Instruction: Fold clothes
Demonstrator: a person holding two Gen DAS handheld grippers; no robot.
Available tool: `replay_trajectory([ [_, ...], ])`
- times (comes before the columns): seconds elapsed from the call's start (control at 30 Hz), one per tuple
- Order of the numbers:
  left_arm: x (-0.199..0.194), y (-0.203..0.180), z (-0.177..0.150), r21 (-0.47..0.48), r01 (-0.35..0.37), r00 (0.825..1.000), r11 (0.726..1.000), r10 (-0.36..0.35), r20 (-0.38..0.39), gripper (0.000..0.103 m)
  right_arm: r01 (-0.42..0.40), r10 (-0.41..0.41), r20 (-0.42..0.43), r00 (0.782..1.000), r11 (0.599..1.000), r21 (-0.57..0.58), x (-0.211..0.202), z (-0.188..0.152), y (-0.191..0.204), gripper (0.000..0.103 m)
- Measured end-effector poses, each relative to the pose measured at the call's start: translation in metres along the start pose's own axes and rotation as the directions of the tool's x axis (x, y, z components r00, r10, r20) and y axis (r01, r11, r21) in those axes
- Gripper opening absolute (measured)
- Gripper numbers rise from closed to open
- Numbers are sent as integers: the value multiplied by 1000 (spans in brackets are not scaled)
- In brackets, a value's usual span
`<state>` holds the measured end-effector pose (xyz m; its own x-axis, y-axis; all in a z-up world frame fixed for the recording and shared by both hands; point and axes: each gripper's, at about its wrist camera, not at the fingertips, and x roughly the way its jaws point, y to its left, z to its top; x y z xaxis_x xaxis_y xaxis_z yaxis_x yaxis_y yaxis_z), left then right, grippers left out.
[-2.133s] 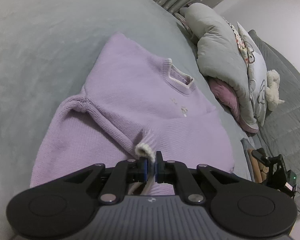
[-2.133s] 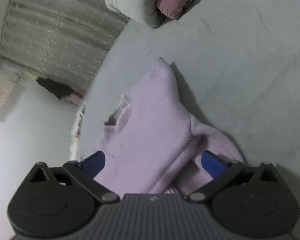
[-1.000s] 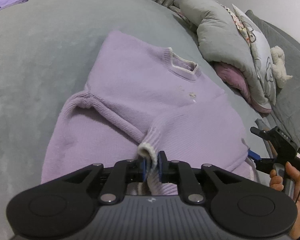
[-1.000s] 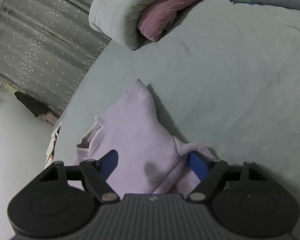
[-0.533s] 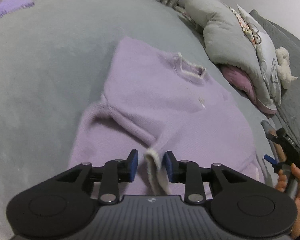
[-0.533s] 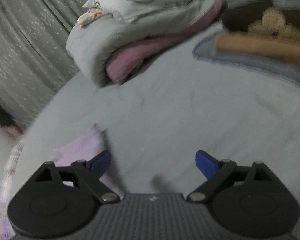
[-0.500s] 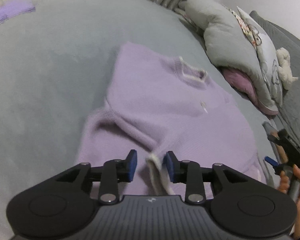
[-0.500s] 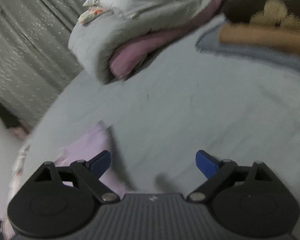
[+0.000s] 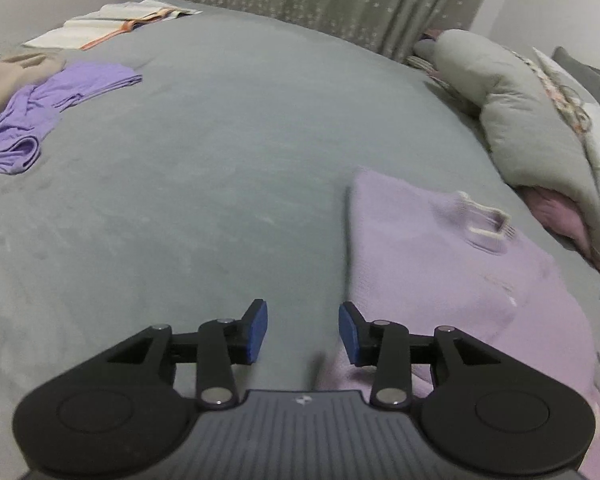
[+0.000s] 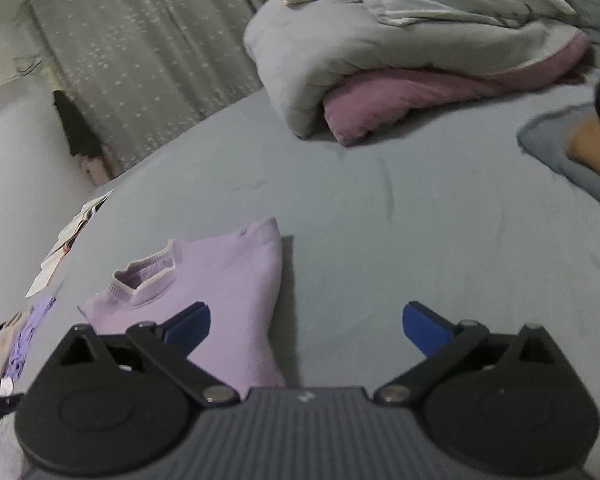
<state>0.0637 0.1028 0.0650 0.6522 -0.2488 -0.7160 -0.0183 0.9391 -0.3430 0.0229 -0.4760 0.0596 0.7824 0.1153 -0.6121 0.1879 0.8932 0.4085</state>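
Sweater [image 9: 440, 256], lilac knit with a pale ribbed collar [image 9: 486, 222], lies flat on the grey bedspread [image 9: 220, 160]; in the left wrist view it sits at about three o'clock, in the right wrist view at about eight o'clock. Its visible side edges run straight, which suggests the sleeves are already turned in and the sleeve step is done. At ten o'clock in the left wrist view lie a crumpled purple garment [image 9: 48, 108] and, beyond it, folded pale cloth with an orange stripe [image 9: 108, 28], both well apart from the sweater. A rolled grey-and-pink duvet [image 10: 400, 64] fills twelve to two o'clock in the right wrist view.

Left gripper [image 9: 302, 332]: jaws have just been opening and stand partly apart, with only bedspread between them, the sweater's edge just beside the right-hand pad. Right gripper [image 10: 306, 322]: jaws have just been opening to their widest, holding nothing; the left-hand pad overlaps the sweater in the picture, contact uncertain.

Next move, as judged: both grippers need to take the hem, which neither view shows, and carry it toward the collar.
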Motion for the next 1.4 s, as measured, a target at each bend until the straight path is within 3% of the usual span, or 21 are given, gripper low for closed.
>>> replay_trajectory([
  [0.17, 23, 18, 12, -36, 53, 999, 998, -53, 1, 37, -148, 149, -15, 989, 989, 24, 11, 3, -17, 103],
  [0.23, 34, 23, 17, -63, 101, 995, 993, -102, -5, 37, -173, 174, -32, 984, 985, 24, 18, 1, -17, 103],
  [0.3, 48, 28, 20, -97, 157, 987, 983, -159, -16, 38, -176, 176, -49, 983, 984, 4, 26, 1, -13, 103],
  [0.47, 60, 36, 27, -111, 196, 980, 974, -198, -5, 38, -165, 160, -99, 982, 985, -44, 46, -7, -4, 99],
  [0.67, 47, 55, 47, -152, 237, 969, 959, -224, 100, 38, -199, 193, -98, 976, 979, -53, 46, -4, 0, 96],
  [0.87, 72, 17, 42, -21, 283, 959, 959, -283, 3, 38, -233, 219, -129, 967, 967, -104, 59, -6, 13, 96],
  [1.13, 110, -23, 60, 48, 292, 956, 955, -289, -57, 43, -236, 226, -90, 970, 965, -111, 64, 1, 15, 93],
  [1.23, 119, -22, 65, 26, 316, 947, 948, -314, -68, 43, -230, 222, -83, 971, 968, -100, 69, 5, 10, 89],
  [1.4, 124, -19, 67, 53, 336, 940, 940, -331, -86, 23, -248, 241, -84, 967, 964, -96, 83, 11, 6, 81],
])
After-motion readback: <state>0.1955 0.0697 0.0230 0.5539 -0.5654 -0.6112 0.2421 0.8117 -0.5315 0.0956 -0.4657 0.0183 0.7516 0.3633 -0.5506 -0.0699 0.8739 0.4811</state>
